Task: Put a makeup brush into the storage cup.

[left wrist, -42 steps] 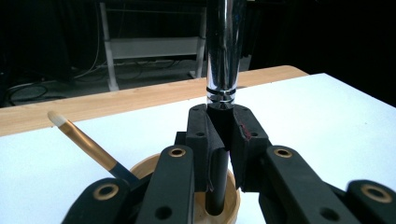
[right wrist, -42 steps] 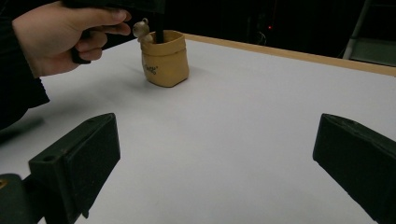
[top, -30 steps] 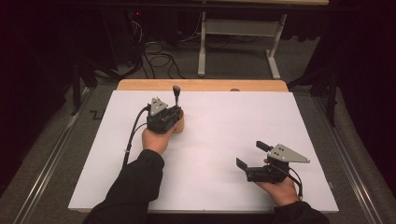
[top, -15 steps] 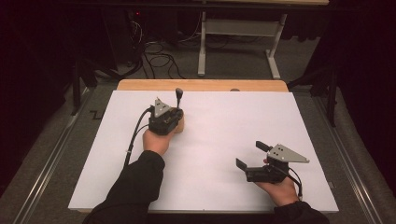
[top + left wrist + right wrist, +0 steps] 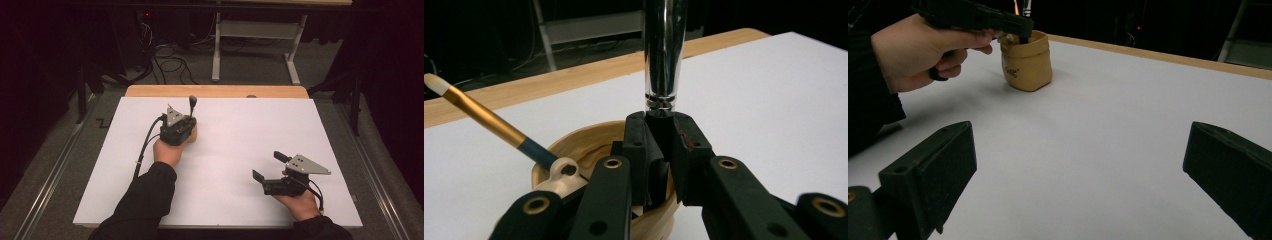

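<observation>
Since the chrome-handled brush (image 5: 664, 55) stands upright in the little tan pouch (image 5: 1026, 62) toward the table's far left, the left gripper (image 5: 663, 145) pinches its black stem low, jaws just easing open a touch, probably to lift or drop it straight. Another brush (image 5: 484, 120) leans beside it. Right gripper (image 5: 270, 167) rests wide open, empty, well apart on the white sheet (image 5: 240, 135).

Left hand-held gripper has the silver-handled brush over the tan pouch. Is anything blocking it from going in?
Mostly clear. The left hand-held gripper grips the silver-handled brush upright above the tan pouch. A gold-handled brush already leans out at one side, and a cream-coloured looped piece sits beside it.
</observation>
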Demonstrator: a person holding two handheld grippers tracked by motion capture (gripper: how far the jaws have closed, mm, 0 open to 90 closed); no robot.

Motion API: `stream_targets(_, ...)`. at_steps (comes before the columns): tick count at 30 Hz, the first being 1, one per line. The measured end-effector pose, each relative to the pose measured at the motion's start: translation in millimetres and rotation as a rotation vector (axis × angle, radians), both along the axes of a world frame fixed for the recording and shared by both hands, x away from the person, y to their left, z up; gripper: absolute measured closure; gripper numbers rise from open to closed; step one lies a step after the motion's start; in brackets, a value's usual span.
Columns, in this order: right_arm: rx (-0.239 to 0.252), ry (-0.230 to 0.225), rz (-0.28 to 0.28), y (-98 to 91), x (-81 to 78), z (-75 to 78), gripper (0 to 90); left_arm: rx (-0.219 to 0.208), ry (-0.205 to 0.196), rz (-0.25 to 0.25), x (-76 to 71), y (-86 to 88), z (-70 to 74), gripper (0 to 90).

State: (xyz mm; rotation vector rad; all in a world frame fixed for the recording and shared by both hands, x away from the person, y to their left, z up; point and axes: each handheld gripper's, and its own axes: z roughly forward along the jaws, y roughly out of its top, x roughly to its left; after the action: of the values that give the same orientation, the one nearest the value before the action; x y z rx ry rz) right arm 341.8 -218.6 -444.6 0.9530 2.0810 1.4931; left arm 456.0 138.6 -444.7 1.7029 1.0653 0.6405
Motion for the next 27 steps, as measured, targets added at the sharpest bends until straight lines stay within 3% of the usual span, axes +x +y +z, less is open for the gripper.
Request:
stream_targets(2,0.002,0.004,-0.004,0.4,-0.5,0.1,1.3,-0.025,-0.021,-0.017,-1.9,0.2,3.6,65.6)
stream_targets(6,-0.001,0.000,0.004,0.8,0.1,-0.3,1.3,-0.052,-0.035,-0.015,-3.8,0.6,7.9,56.4)
stream_targets(27,-0.007,-0.004,0.003,1.3,0.1,-0.4,1.3,-0.040,-0.005,-0.018,-3.4,-0.1,5.4,50.3)
